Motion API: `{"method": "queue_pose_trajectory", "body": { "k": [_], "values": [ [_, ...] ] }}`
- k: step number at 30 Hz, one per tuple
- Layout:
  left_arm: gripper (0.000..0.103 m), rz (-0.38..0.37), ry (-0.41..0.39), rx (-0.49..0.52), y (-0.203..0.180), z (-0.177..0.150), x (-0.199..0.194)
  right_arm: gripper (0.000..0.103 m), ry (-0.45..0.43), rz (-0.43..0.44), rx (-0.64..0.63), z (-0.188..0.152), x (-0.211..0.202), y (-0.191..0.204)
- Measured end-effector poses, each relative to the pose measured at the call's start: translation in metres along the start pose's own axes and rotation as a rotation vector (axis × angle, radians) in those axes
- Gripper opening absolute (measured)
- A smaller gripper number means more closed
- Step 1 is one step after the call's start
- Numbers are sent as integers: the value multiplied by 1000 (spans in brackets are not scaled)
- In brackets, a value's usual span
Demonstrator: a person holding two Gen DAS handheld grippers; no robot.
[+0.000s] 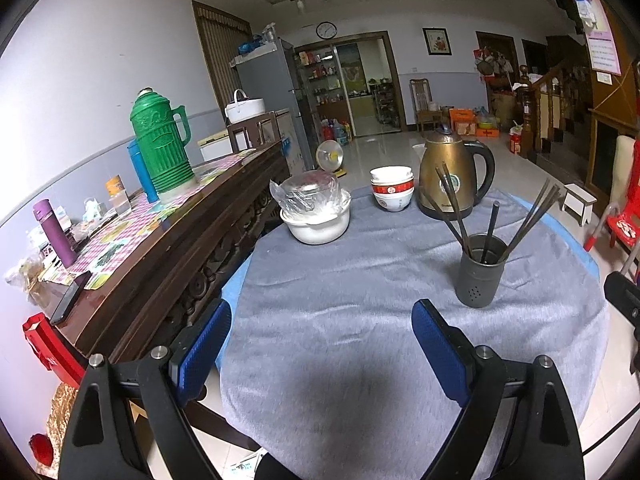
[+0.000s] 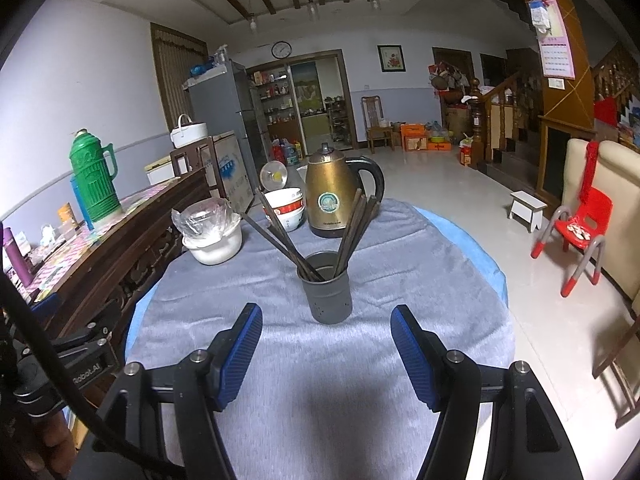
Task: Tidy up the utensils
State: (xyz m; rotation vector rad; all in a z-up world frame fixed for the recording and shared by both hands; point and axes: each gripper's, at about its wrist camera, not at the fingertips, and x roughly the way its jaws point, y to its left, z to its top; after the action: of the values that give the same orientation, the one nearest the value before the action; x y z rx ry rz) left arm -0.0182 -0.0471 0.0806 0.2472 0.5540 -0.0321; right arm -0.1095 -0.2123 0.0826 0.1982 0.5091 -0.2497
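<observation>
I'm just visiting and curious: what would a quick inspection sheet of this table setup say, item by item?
Surface: round table under a grey cloth, blue edge showing.
Job's things: dark chopsticks standing splayed in a grey holder.
Clutter: gold kettle, stacked bowls, white pot with a plastic-wrapped dish on top.
Grippers: left gripper and right gripper both open, empty, above the cloth.
Cables: black cable beside the left gripper.
Surroundings: wooden sideboard with a green thermos; red child's chair.
</observation>
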Motion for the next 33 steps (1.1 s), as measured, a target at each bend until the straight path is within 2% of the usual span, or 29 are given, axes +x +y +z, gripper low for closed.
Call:
{"method": "queue_pose_trajectory", "body": {
  "k": [17,24,33],
  "values": [
    [92,-15,15,10,-9,23,21,70,21,-7,2,19,28,-3],
    [92,-77,8,-16,0,31,28,70,-26,-21,-20,30,31,5],
    [92,-140,4,-31,5,35,36,70,-18,-45,-61,34,40,24]
  ]
}}
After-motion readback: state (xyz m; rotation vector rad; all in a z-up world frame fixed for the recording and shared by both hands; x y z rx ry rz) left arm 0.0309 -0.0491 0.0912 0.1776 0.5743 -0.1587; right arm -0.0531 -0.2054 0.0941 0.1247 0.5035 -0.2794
